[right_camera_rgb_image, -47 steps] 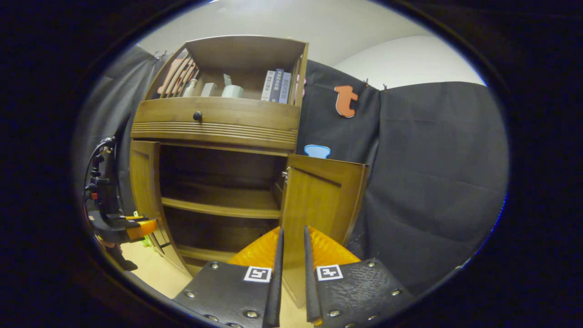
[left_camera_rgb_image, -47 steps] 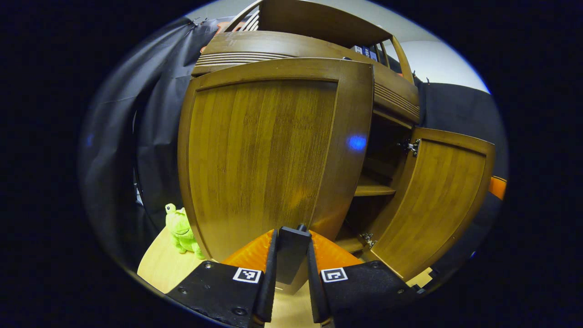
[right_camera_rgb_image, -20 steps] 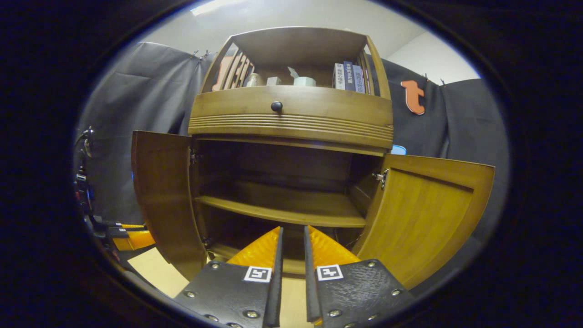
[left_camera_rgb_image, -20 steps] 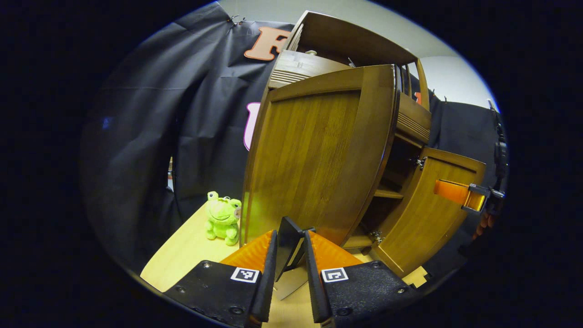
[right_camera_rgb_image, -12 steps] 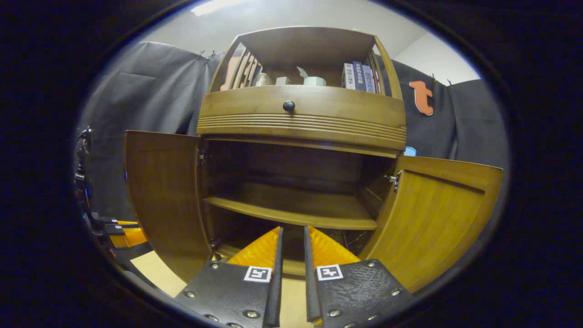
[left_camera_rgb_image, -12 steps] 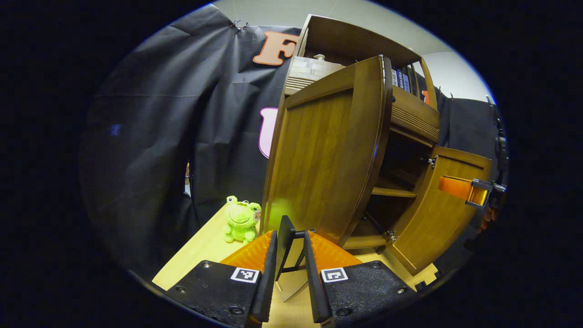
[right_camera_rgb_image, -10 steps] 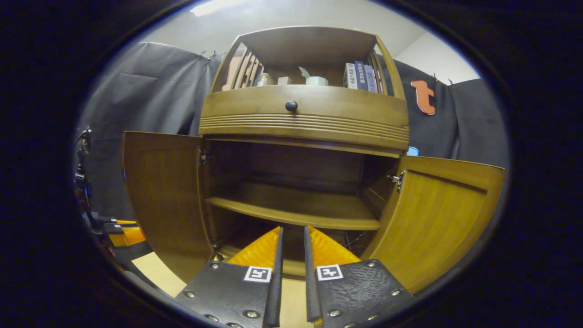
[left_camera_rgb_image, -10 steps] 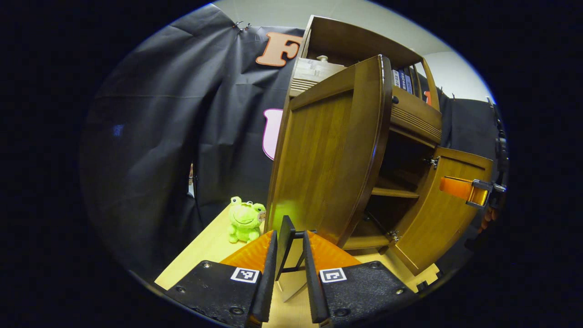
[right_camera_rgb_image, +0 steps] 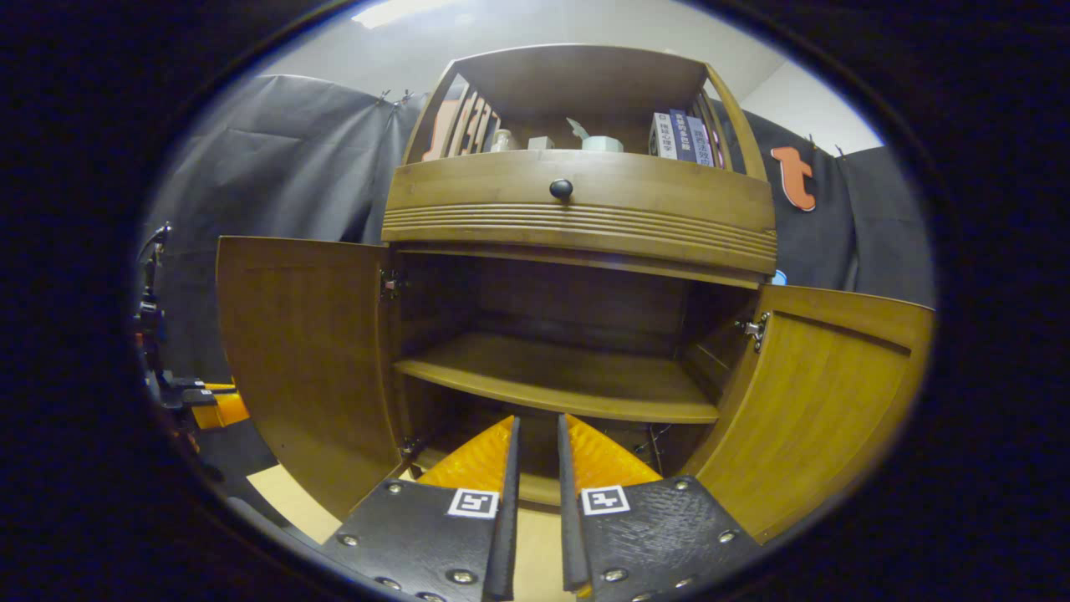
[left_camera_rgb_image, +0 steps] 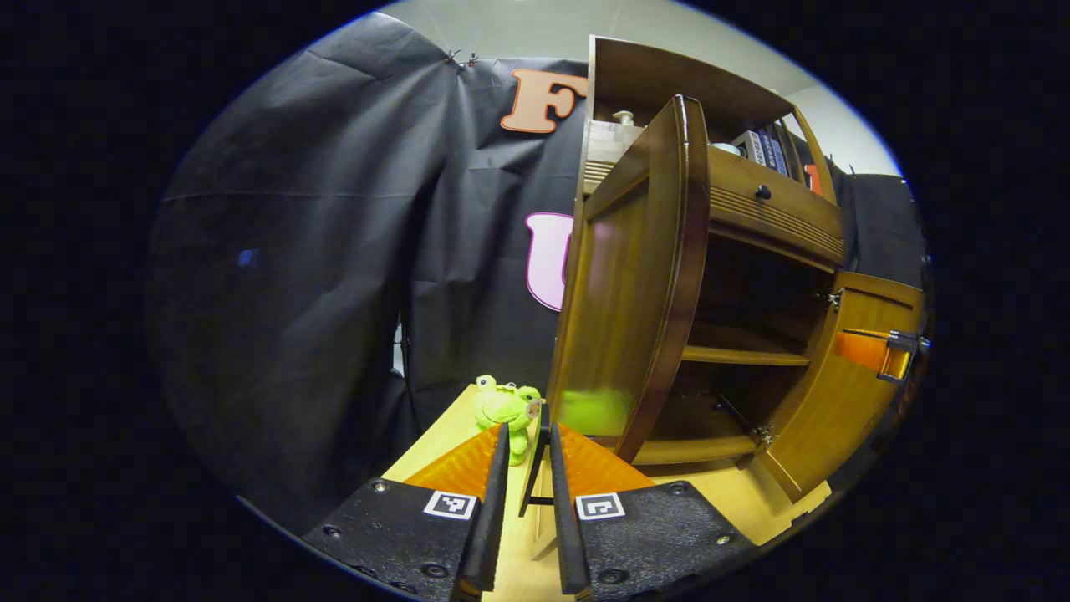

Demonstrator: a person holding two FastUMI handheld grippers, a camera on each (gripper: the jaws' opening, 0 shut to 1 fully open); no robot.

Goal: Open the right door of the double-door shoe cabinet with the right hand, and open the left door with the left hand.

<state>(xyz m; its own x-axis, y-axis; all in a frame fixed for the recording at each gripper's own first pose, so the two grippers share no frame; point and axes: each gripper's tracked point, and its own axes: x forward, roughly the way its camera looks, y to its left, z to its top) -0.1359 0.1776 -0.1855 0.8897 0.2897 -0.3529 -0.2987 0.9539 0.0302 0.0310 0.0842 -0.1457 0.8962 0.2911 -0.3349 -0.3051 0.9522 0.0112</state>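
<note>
The wooden shoe cabinet (right_camera_rgb_image: 577, 201) stands with both lower doors swung out. In the left gripper view the left door (left_camera_rgb_image: 627, 284) is nearly edge-on, and its thin dark handle (left_camera_rgb_image: 535, 468) sits between the fingers of my left gripper (left_camera_rgb_image: 527, 428), which is shut on it. The right door (right_camera_rgb_image: 823, 401) hangs wide open. My right gripper (right_camera_rgb_image: 535, 422) faces the open cabinet from in front, its fingers close together with nothing between them. That right gripper (left_camera_rgb_image: 878, 355) also appears in front of the right door (left_camera_rgb_image: 844, 393). The left gripper (right_camera_rgb_image: 205, 410) shows beside the left door (right_camera_rgb_image: 305, 359).
A green plush frog (left_camera_rgb_image: 501, 410) sits on the pale wood floor (left_camera_rgb_image: 719, 502) left of the cabinet. Inside is a bare shelf (right_camera_rgb_image: 560, 380). Above are a drawer with a dark knob (right_camera_rgb_image: 561, 189) and an open shelf with books (right_camera_rgb_image: 685, 138). Black cloth walls surround.
The left door has swung further outward with my left gripper on its handle, going from broadside to nearly edge-on. The right gripper has turned from the open right door to face the cabinet.
</note>
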